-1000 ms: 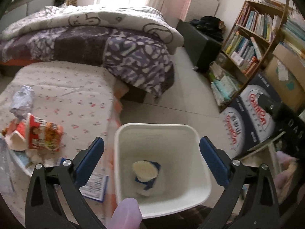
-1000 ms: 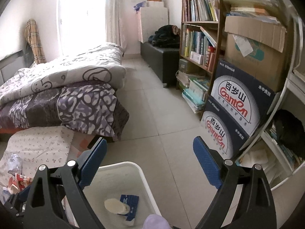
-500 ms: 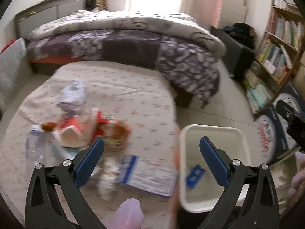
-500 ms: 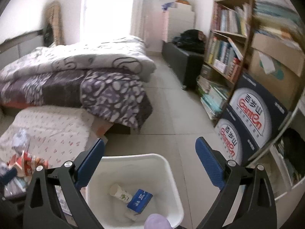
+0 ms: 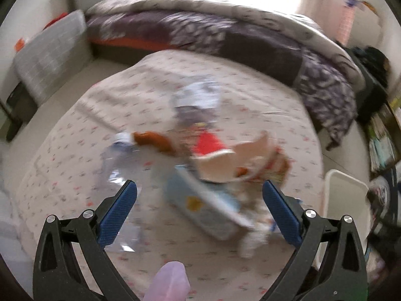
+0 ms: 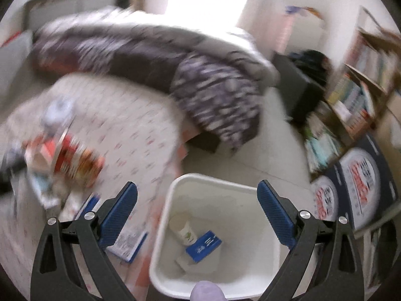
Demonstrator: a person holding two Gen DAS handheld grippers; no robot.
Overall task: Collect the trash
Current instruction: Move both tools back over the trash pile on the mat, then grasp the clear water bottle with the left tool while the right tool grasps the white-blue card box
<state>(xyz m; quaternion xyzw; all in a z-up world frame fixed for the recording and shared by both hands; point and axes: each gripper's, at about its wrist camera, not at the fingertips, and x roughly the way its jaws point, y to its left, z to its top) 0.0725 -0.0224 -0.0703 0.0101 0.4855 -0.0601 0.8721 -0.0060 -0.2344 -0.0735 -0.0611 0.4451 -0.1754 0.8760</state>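
Observation:
A pile of trash lies on the flowered table cloth: a red and white noodle cup, a clear plastic bottle, a light blue packet and a crumpled wrapper. My left gripper is open and empty above the pile. The white bin holds a paper cup and a blue box. My right gripper is open and empty above the bin. The noodle cup also shows in the right wrist view. Both views are blurred.
A bed with a purple patterned quilt stands behind the table. A bookshelf and dark printed cartons stand at the right. The bin's rim shows at the table's right edge in the left wrist view.
My left gripper has swung left from over the bin to over the trash pile. My right gripper has turned left and down, now over the bin. Both stayed open.

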